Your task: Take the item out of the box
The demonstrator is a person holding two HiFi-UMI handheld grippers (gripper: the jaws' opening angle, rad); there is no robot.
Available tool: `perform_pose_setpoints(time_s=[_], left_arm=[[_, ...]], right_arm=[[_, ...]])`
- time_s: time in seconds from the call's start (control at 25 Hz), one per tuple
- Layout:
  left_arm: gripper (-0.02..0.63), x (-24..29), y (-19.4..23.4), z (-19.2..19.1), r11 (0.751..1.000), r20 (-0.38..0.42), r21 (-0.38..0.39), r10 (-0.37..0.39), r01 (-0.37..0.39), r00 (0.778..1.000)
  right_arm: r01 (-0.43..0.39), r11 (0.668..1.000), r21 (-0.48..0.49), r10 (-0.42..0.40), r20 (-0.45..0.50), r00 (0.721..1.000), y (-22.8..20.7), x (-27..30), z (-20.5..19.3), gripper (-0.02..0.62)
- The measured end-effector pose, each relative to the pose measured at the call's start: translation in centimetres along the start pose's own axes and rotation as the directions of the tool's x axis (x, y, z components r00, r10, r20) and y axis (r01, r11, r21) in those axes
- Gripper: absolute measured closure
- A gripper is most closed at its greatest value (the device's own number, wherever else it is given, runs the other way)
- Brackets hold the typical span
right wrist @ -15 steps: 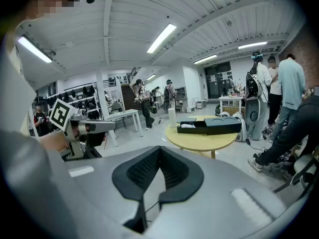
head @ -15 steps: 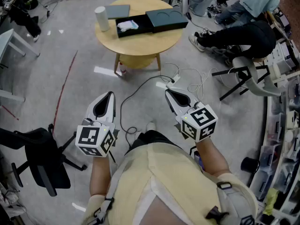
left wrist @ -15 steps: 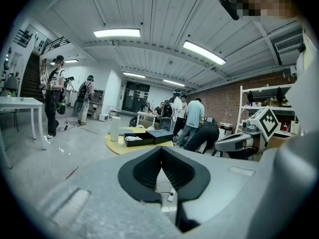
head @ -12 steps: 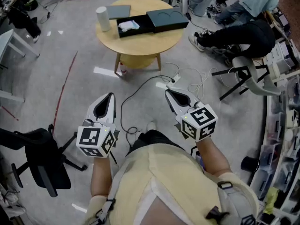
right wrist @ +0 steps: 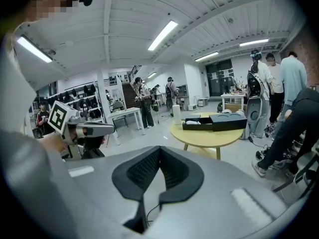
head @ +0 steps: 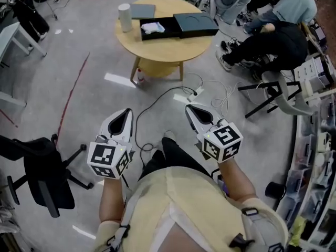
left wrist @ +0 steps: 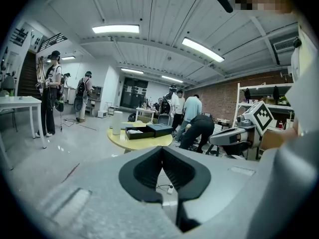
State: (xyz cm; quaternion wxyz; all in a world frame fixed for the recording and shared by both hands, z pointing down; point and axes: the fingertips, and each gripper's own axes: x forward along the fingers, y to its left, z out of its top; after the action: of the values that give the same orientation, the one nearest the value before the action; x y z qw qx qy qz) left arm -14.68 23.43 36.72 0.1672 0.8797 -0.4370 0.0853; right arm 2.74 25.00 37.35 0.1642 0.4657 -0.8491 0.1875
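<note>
Both clenched, nothing in the jaws: left gripper (head: 125, 113) and right gripper (head: 189, 109) are held over the floor, well short of the round table (head: 157, 56). Black box (head: 168, 33) sits open on the table with the white item (head: 153, 27) inside it, possibly cloth, too small to tell. Lid (head: 195, 23) on the table, just beside the box

Box (head: 171, 29), table (head: 157, 54) shifted right in head view; leg (head: 169, 154) forward.

A black box (head: 171, 29) lies open on the round table (head: 163, 54), white item (head: 153, 27) inside.
</note>
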Motion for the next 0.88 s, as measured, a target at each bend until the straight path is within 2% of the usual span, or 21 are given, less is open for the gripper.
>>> perform_pose_setpoints(time_s=[0.32, 0.68, 0.88], left_arm=[[0.606, 2.1, 1.5, 0.0, 1.000, -0.012, 0.009, -0.003, 0.003, 1.000], [0.606, 7.5, 2.9, 2.4, 0.999, -0.011, 0.046, 0.015, -0.014, 1.000], [0.606, 11.5, 3.8, 3.2, 0.999, -0.024, 0.034, 0.039, -0.038, 0.999]], right_arm=[[-0.054, 0.998, -0.029, 0.054, 0.003, 0.999, -0.3, 3.2, 1.1, 0.591], [-0.140, 0.986, -0.090, 0.141, 0.003, 0.990, -4.3, 7.8, 4.1, 0.580], [-0.189, 0.974, -0.121, 0.187, -0.027, 0.982, -7.0, 10.5, 5.4, 0.541]])
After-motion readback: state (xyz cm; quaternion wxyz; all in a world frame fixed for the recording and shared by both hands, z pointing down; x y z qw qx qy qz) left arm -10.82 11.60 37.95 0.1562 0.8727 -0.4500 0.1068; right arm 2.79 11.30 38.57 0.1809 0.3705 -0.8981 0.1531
